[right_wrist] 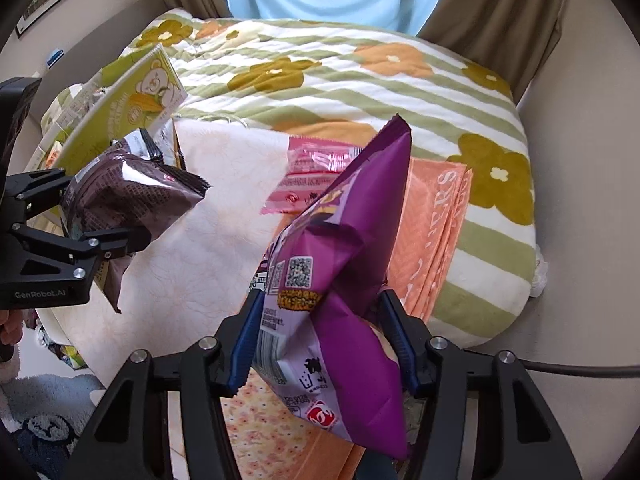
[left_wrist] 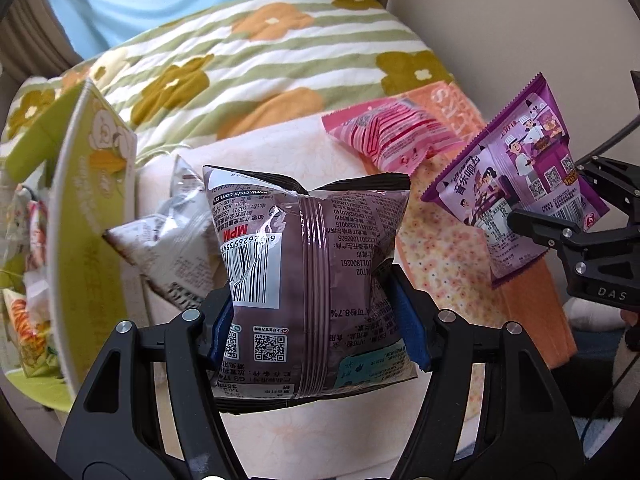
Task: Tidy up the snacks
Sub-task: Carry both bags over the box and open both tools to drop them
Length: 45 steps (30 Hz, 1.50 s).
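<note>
Left gripper: blue pads pinching a brown snack bag at its waist, bag puffed above and below the grip, long axis running up the frame, back seam toward the camera. Lifted off the bedding.

Right gripper: pads pressed into a purple snack bag, held aloft, long axis tilted up and to the right of the frame.

Key relation: the green carton with the bear print sits at the left edge of the left wrist view, open side toward the camera, several packets already inside. It lies to the left of the brown bag and close to it. From the right wrist view the carton is in the upper left, beyond the left gripper. Judgement: the left hand is the nearer one and should deliver first; the purple bag must cross the whole spread.

Count of loose packets: one pink bag lying flat, upper centre-right; one silver-white bag resting just beside the carton wall. Held: two. Carton contents: not countable.

Underneath: pale towel, orange towel, flowered striped quilt.
</note>
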Each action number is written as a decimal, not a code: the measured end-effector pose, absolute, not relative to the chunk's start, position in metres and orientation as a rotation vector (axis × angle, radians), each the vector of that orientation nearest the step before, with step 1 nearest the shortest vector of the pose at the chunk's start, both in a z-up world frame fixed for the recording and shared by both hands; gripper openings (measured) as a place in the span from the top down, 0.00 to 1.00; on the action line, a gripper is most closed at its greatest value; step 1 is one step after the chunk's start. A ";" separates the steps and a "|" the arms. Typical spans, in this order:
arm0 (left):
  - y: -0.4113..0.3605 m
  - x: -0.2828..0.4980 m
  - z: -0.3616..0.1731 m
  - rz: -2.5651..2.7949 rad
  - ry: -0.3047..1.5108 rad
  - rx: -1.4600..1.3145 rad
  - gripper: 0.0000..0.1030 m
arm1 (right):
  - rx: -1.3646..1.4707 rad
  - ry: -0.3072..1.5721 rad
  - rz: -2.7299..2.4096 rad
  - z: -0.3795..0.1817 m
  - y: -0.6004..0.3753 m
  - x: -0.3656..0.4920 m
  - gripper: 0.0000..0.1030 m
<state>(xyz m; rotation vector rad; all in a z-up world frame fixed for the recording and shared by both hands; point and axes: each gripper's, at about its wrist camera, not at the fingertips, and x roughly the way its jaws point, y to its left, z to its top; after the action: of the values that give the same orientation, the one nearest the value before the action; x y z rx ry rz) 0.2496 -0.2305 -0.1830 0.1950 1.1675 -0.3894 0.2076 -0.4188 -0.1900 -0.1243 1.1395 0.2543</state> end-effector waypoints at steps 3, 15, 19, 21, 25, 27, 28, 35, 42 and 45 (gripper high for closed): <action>-0.209 0.243 -0.154 -0.418 1.118 0.168 0.38 | -0.084 1.096 0.226 -0.165 -0.411 0.198 0.48; -0.076 0.249 -0.070 -0.312 0.950 0.077 0.38 | -0.025 0.936 0.287 -0.089 -0.325 0.210 0.48; -0.030 0.258 -0.061 -0.247 0.924 0.072 0.38 | -0.019 0.894 0.348 -0.074 -0.282 0.230 0.48; -0.007 0.264 -0.058 -0.214 0.919 0.074 0.38 | -0.018 0.878 0.372 -0.071 -0.261 0.238 0.48; 0.034 0.278 -0.063 -0.173 0.932 0.069 0.38 | -0.002 0.864 0.422 -0.067 -0.215 0.261 0.48; 0.051 0.286 -0.069 -0.167 0.946 0.071 0.38 | 0.001 0.860 0.441 -0.067 -0.195 0.269 0.48; 0.060 0.291 -0.074 -0.162 0.957 0.073 0.38 | -0.009 0.857 0.440 -0.067 -0.182 0.275 0.48; 0.098 0.313 -0.105 -0.177 1.029 0.065 0.38 | -0.075 0.864 0.432 -0.074 -0.125 0.311 0.48; 0.105 0.332 -0.125 -0.162 1.061 0.039 0.38 | -0.196 0.897 0.411 -0.095 -0.093 0.349 0.48; 0.109 0.338 -0.133 -0.145 1.078 0.011 0.38 | -0.260 0.890 0.403 -0.106 -0.082 0.367 0.48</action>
<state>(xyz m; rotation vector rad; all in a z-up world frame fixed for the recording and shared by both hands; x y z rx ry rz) 0.3375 0.1085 -0.1334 0.0114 1.0781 -0.1454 0.3668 -0.0822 -0.1058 -0.2603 0.8902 0.4028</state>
